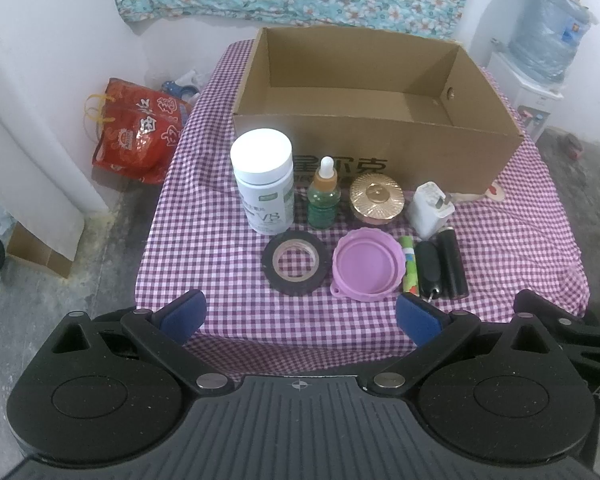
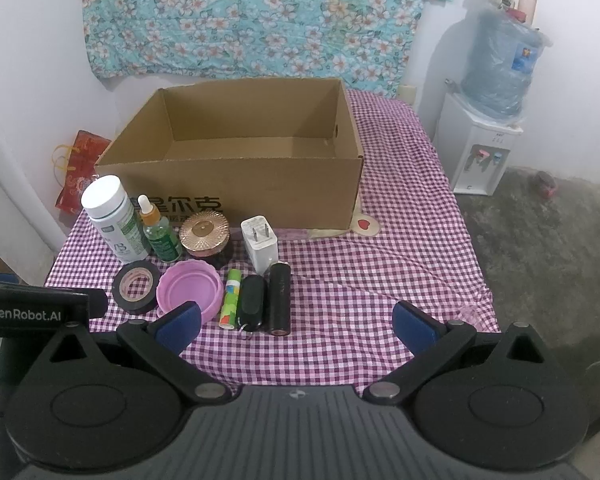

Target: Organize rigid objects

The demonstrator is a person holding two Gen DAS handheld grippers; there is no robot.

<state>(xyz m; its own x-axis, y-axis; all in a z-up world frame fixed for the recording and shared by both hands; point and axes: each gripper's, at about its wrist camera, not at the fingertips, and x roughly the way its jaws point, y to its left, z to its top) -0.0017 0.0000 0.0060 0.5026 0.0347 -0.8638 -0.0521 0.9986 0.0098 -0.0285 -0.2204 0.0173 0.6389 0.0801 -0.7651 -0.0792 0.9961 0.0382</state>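
Note:
An open cardboard box (image 1: 380, 148) (image 2: 236, 184) stands at the back of the checked table, with nothing inside. In front of it stand a white pill bottle (image 1: 265, 184) (image 2: 114, 220), a green dropper bottle (image 1: 323, 196) (image 2: 160, 232), a gold-lidded jar (image 1: 376, 200) (image 2: 204, 234) and a white charger (image 1: 430, 210) (image 2: 261, 246). Nearer lie a black tape roll (image 1: 295, 262) (image 2: 136, 286), a purple lid (image 1: 367, 270) (image 2: 192, 290), a green tube (image 1: 409, 266) (image 2: 231, 298), a black key fob (image 1: 429, 270) (image 2: 251, 302) and a black cylinder (image 1: 452, 264) (image 2: 280, 298). My left gripper (image 1: 298, 316) and right gripper (image 2: 296, 322) hang open at the table's near edge, holding nothing.
A red bag (image 1: 134, 132) lies on the floor left of the table. A water dispenser (image 2: 486, 132) stands at the right by the wall. The purple checked cloth (image 2: 400, 240) is bare to the right of the box. A floral cloth (image 2: 252, 16) hangs on the wall.

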